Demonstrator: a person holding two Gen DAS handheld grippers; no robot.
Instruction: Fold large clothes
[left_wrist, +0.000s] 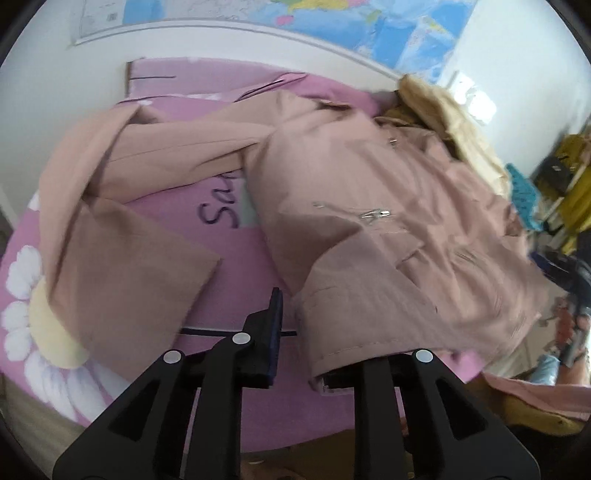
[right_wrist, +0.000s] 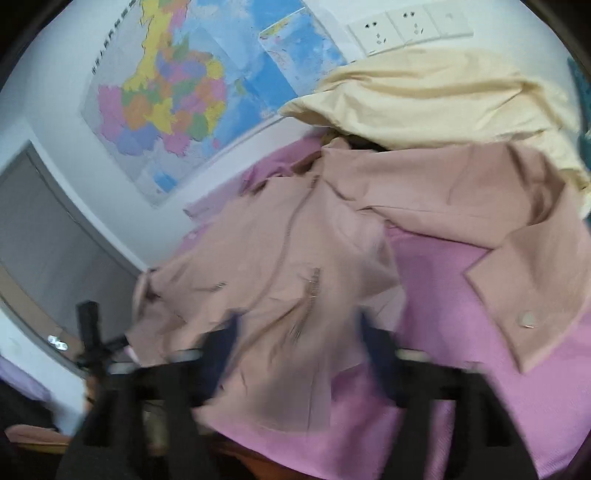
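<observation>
A large dusty-pink jacket (left_wrist: 354, 221) with metal zips lies spread on a pink bed sheet (left_wrist: 243, 258). One sleeve (left_wrist: 122, 251) stretches to the left. My left gripper (left_wrist: 306, 339) is open; the jacket's hem edge drapes over its right finger while the left finger (left_wrist: 271, 332) stands free. In the right wrist view the jacket (right_wrist: 280, 280) hangs between my right gripper's (right_wrist: 299, 354) blurred, spread fingers, and a sleeve cuff with a snap (right_wrist: 528, 317) lies to the right.
A cream garment (right_wrist: 436, 99) is piled behind the jacket, also seen in the left wrist view (left_wrist: 454, 110). A map (right_wrist: 177, 96) and wall sockets (right_wrist: 402, 26) are on the wall. Shelving with clutter (left_wrist: 565, 184) stands at right.
</observation>
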